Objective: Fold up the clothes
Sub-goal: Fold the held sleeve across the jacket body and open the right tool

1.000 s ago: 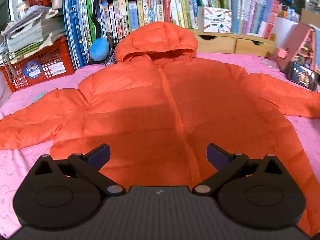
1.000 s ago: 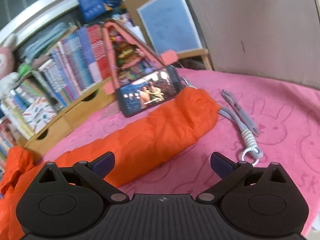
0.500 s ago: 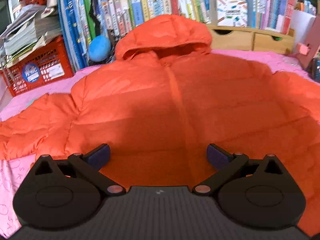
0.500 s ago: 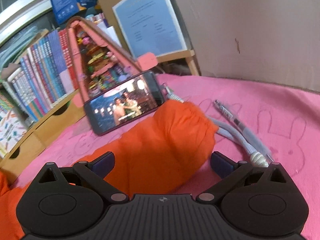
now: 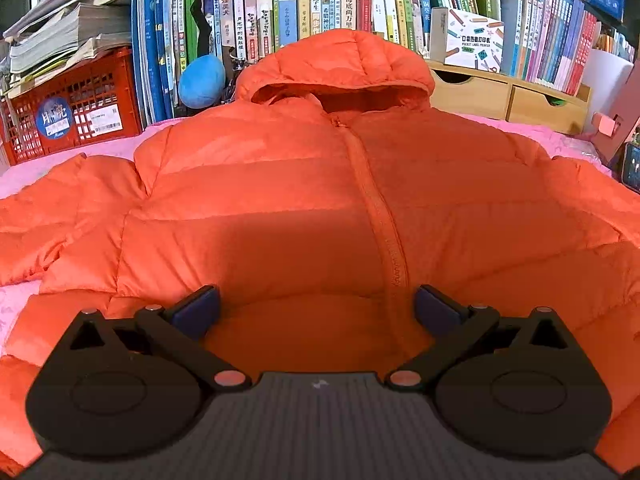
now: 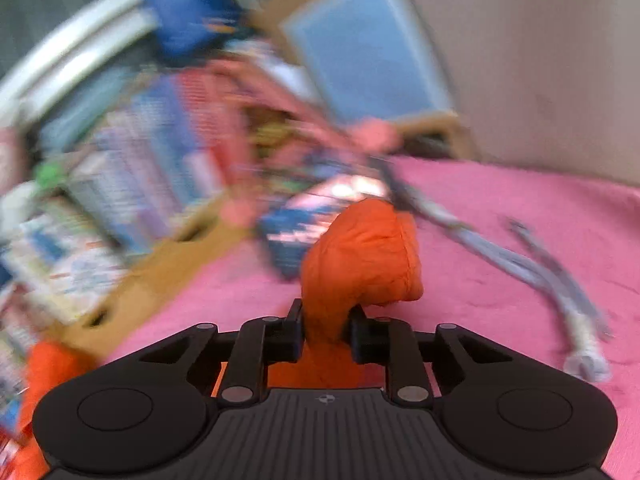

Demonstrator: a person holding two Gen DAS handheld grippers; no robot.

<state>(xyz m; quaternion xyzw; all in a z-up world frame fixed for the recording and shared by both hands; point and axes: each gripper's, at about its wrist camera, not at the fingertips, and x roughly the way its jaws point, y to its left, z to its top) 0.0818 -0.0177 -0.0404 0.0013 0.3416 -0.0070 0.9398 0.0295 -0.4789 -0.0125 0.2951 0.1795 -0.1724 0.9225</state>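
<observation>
pinching the puffy quilted orange jacket (image 5: 280,208) sleeve (elastic cuff bunched), right hand-held gripper (image 6: 325,334); left hand-held gripper (image 5: 316,308) gapes wide.

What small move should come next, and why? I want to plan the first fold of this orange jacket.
Probably carry the sleeve end inward across the jacket's chest. The right gripper is shut on that cuff with the end bunched above its fingers, while the jacket lies spread flat, zipped front up, and the left gripper hangs open over the hem, holding nothing.
</observation>
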